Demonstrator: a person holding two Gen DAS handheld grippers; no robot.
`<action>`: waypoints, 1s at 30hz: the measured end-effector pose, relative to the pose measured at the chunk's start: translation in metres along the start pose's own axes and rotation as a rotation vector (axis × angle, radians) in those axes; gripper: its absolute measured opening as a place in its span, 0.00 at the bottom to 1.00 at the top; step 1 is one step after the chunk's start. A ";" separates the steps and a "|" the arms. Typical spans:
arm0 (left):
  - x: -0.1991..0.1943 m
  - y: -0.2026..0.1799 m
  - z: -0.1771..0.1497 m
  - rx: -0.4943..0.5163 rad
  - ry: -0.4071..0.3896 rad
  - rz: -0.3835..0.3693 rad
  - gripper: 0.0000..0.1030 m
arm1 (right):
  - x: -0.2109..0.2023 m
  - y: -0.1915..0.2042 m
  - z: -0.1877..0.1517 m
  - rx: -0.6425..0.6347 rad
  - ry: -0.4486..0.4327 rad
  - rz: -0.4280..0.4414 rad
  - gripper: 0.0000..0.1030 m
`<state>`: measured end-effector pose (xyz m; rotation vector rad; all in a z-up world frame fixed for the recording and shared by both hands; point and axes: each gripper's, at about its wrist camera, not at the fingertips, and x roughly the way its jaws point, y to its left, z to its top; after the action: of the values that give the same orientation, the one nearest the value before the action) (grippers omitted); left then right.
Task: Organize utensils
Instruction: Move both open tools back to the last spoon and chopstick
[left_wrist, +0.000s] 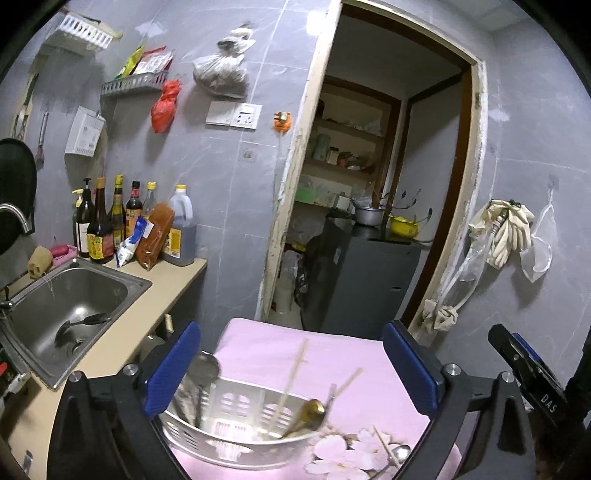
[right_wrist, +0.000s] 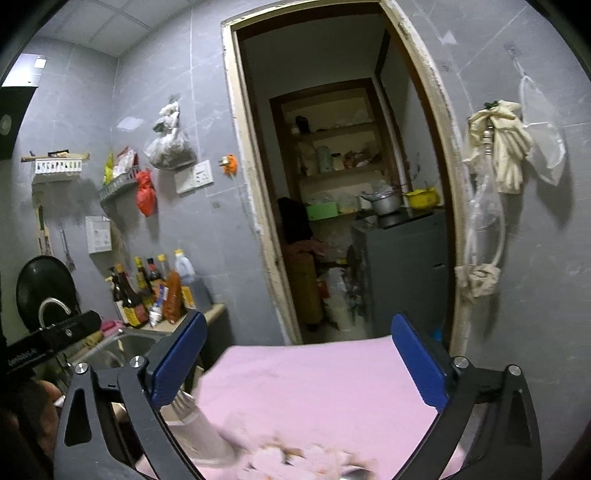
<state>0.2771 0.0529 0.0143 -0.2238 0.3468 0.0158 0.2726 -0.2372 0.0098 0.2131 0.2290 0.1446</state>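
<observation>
left gripper (left_wrist: 291, 363) jaws wide – empty | right gripper (right_wrist: 299, 360) same | basket (left_wrist: 236, 424) (utensils inside)

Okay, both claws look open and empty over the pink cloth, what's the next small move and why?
Probably lower the left claw toward the loose metal spoon and chopstick lying on the pink floral cloth beside the perforated white plastic basket. Other utensils already stand inside the basket, so these seem to be the ones left.

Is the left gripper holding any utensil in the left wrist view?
No: the left gripper stands wide open, and the utensils sit in the white basket below, touching neither blue pad.
</observation>
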 end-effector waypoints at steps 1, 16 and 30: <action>-0.001 -0.007 -0.003 0.005 0.000 -0.004 0.98 | -0.003 -0.007 -0.001 -0.005 0.008 -0.011 0.97; 0.005 -0.079 -0.077 0.060 0.130 -0.052 0.98 | -0.012 -0.101 -0.034 0.008 0.132 -0.105 0.97; 0.042 -0.074 -0.153 -0.003 0.310 0.011 0.98 | 0.032 -0.127 -0.117 0.051 0.357 -0.045 0.97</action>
<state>0.2689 -0.0540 -0.1237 -0.2278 0.6567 -0.0082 0.2898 -0.3324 -0.1373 0.2319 0.5931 0.1319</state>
